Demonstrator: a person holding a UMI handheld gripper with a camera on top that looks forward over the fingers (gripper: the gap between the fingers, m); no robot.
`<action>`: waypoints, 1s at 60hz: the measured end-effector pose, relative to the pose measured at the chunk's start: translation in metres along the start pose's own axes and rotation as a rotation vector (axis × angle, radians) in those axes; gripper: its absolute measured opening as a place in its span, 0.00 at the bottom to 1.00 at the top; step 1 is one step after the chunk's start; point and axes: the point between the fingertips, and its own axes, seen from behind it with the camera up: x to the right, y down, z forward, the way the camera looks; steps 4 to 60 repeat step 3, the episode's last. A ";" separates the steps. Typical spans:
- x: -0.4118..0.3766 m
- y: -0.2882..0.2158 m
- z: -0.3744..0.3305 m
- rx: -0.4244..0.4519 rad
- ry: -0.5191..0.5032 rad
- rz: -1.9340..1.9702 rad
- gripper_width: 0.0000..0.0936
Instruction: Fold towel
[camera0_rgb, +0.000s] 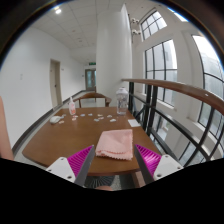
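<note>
Sitting on the near edge of the round wooden table (70, 140) is the towel (114, 144) — pinkish, bunched into a thick folded bundle, with a looser flap hanging toward 7 o'clock. It's right between the gripper (112, 161) fingers, at 12 o'clock from the fingertips, and looks to be resting on the tabletop on its own. The magenta pads (79, 160) sit out at 9 and 3 o'clock of the towel's lower part, so the jaws are spread pretty wide. I can't see either pad really pressing into the cloth; the right one is close to the towel's edge, the left one has a bit of gap.

Going outward: the table runs off toward 11 o'clock from the towel, with some small stuff scattered on its far side — too small to make out, though there's a white sheet of paper (133, 122) at about 1 o'clock. At the far edge a clear bottle or jug (122, 98) stands upright, and at 11 o'clock there's a wooden chair (92, 98) tucked in behind the table.

Beyond that, a big white column (113, 50) at 12 o'clock, a wooden handrail (185, 93) curving along at 2 o'clock, and tall windows (165, 55) behind it. White walls, a door (57, 80) at 10 o'clock, ceiling lights above.
</note>
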 end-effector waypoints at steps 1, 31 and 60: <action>0.002 -0.001 0.000 0.008 0.005 0.005 0.90; 0.001 -0.002 -0.002 0.022 0.005 0.016 0.90; 0.001 -0.002 -0.002 0.022 0.005 0.016 0.90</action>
